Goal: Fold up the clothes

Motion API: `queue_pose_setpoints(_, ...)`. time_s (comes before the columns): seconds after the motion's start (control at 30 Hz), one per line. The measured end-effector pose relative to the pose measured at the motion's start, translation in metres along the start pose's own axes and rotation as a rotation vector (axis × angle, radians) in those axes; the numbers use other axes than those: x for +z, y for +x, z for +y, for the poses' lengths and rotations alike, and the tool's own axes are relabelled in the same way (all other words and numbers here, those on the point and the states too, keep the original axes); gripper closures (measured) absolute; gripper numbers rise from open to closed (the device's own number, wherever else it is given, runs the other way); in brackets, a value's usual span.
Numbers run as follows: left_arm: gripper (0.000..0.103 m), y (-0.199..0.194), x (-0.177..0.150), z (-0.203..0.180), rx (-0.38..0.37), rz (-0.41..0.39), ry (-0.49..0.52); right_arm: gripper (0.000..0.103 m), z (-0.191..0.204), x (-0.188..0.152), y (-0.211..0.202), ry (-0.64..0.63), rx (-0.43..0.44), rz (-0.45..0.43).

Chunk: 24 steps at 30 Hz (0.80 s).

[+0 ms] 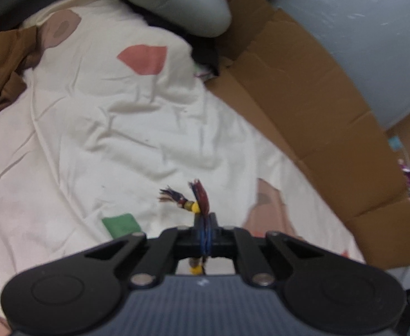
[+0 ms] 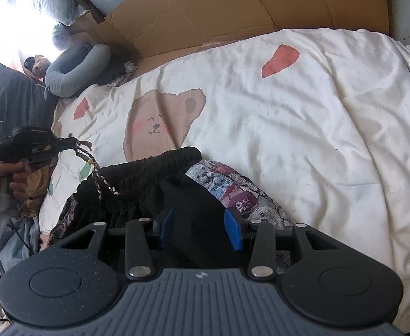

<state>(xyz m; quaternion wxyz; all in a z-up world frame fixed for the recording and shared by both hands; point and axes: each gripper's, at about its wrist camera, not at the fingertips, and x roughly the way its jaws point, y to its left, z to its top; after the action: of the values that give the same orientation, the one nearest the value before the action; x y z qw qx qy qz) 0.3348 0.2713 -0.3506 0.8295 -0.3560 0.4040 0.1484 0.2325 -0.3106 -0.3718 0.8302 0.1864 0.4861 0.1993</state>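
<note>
**Drawstring pinched in my left gripper, right gripper open over the garment**

Left wrist view: my left gripper (image 1: pixel 205 224) is closed tight on the braided drawstring (image 1: pixel 198 196) of the garment. The blue pads meet with the cord between them; its red and dark tassel ends fan out just past the fingertips, with a yellow bead beside them, and a second yellow bead shows behind the pads. Below lies the cream duvet (image 1: pixel 115 128) printed with red, green and brown patches. A flattened cardboard box (image 1: pixel 311 106) runs along the duvet's right edge, and a grey bolster pillow (image 1: pixel 177 2) lies at the top. Brown cloth (image 1: pixel 0 61) bunches at the left edge. The picture is somewhat blurred.

Right wrist view: my right gripper (image 2: pixel 202 229) stands open, its blue pads (image 2: pixel 234 232) apart with nothing pinched between them. It hangs above the garment (image 2: pixel 160 184), a black piece with a gathered waistband and a patterned blue, purple and grey part to its right, lying crumpled on the duvet (image 2: pixel 317 117) near its left side. A bear face is printed on the duvet just beyond the garment. At the left, my left hand (image 2: pixel 0 179) holds the left gripper (image 2: pixel 65 141), and the drawstring (image 2: pixel 98 176) runs taut from its tips down to the waistband. The cardboard box (image 2: pixel 205 8) stands along the far edge, the grey pillow (image 2: pixel 73 70) at its left end.
</note>
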Motion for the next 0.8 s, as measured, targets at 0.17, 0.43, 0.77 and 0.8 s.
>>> queue_pose_setpoints(0.17,0.101,-0.025,-0.010,-0.016,-0.083,0.023,0.005,0.056,0.001,-0.002,-0.003,0.006,0.003,-0.005)
queue_pose_setpoints(0.43,0.101,-0.068,-0.024,-0.052,-0.225,0.099,0.147,0.056,0.000,-0.003,-0.008,0.019,-0.001,-0.019)
queue_pose_setpoints(0.77,0.101,-0.101,-0.042,-0.091,-0.374,0.170,0.332,0.056,-0.005,-0.002,-0.012,0.036,-0.013,-0.030)
queue_pose_setpoints(0.8,0.101,-0.102,-0.044,-0.094,-0.383,0.180,0.350,0.056,-0.005,-0.002,-0.013,0.036,-0.014,-0.030)
